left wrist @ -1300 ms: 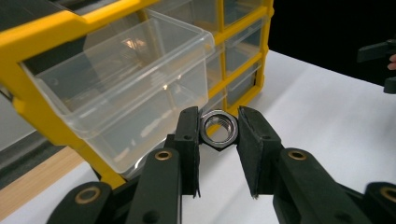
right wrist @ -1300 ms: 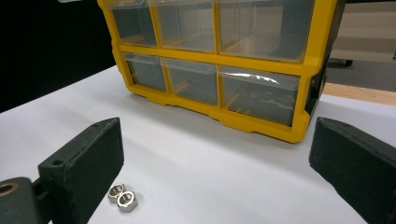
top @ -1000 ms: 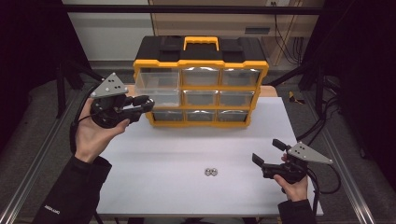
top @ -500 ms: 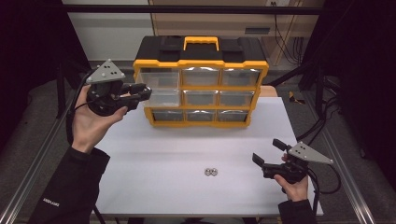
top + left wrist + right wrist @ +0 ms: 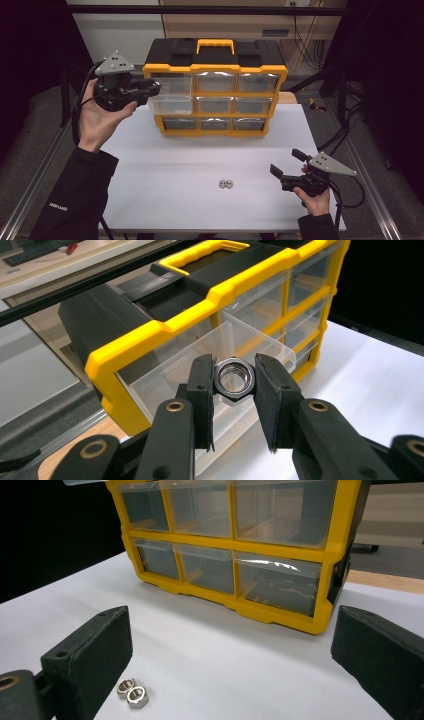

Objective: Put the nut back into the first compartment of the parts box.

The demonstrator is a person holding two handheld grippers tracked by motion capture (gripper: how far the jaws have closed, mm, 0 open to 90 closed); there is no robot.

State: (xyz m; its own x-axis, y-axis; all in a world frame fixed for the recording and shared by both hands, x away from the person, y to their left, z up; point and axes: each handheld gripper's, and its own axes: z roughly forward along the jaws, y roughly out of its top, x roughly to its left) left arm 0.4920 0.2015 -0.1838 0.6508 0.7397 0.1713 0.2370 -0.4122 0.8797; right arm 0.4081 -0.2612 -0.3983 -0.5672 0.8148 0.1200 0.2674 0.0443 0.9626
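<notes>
Steel hex nut (image 5: 234,380) sits pinched in the left claw (image 5: 234,390) just above the organizer's (image 5: 216,70) pulled-out top-left drawer (image 5: 210,360), so releasing it there seems next, while the right claw (image 5: 289,164) waits wide and empty, well apart from the organizer.

White table (image 5: 165,165), yellow-and-black drawer organiser (image 5: 215,90) standing at its far edge, two metal hex nuts (image 5: 226,184) lying side by side, touching, near the front edge, well apart from the organiser
</notes>
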